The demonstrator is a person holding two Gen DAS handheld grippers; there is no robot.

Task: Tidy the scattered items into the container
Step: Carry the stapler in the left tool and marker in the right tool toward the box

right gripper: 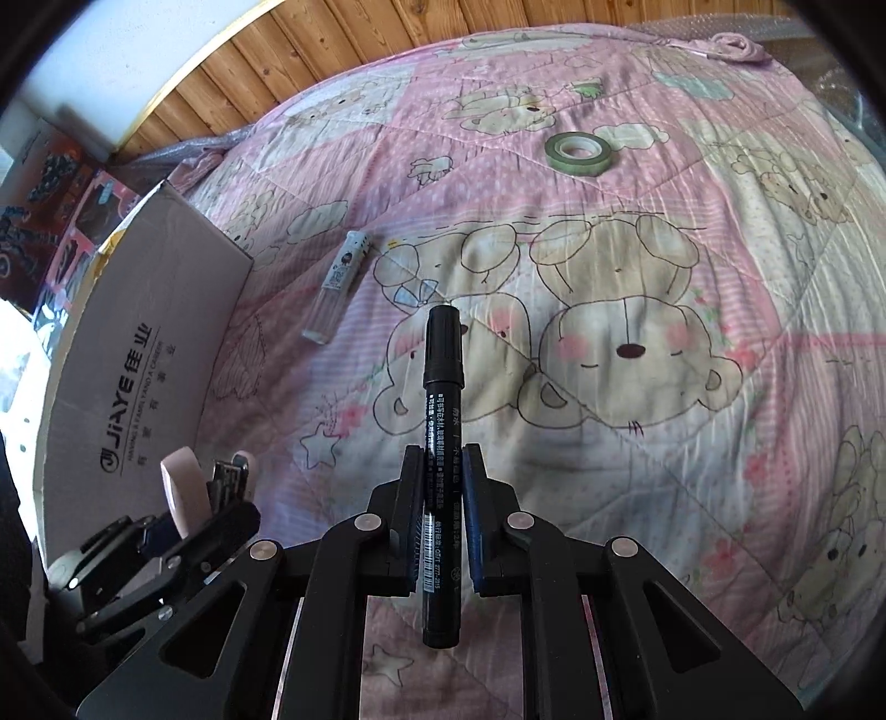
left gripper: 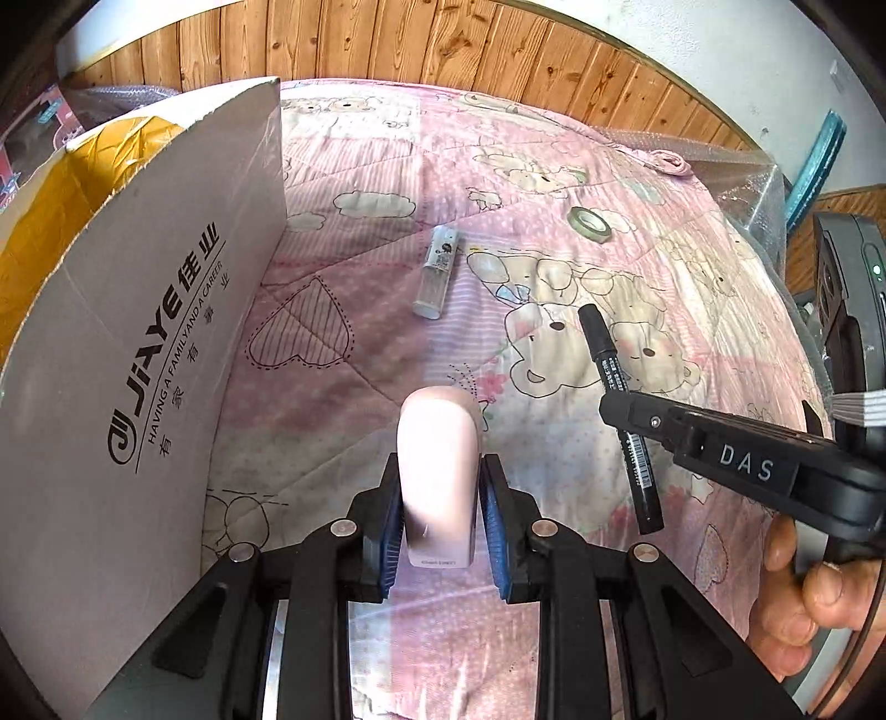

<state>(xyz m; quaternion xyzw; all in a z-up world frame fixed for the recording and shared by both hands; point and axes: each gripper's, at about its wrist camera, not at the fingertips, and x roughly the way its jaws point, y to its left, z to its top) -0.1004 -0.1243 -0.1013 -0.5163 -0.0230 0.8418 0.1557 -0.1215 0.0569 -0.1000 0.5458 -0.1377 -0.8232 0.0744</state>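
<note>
My left gripper (left gripper: 440,471) is shut on a pale pink rounded object (left gripper: 437,443), held above the quilt beside the cardboard box (left gripper: 138,343). My right gripper (right gripper: 443,459) is shut on a black marker (right gripper: 441,376), its cap pointing forward. The left wrist view shows the right gripper (left gripper: 614,410) with the marker (left gripper: 609,360) at the right. In the right wrist view the left gripper (right gripper: 221,487) and pink object (right gripper: 183,487) appear at lower left, near the box (right gripper: 138,354). A clear tube-like case (left gripper: 437,271) (right gripper: 338,288) and a green tape roll (left gripper: 590,222) (right gripper: 577,149) lie on the quilt.
A pink cartoon-bear quilt (right gripper: 692,332) covers the bed. The box stands open at the left with a yellow lining (left gripper: 83,183). Wood panelling (left gripper: 443,50) backs the bed. A hand (left gripper: 808,598) grips the right tool's handle. Bubble wrap (left gripper: 747,183) lies at the far right edge.
</note>
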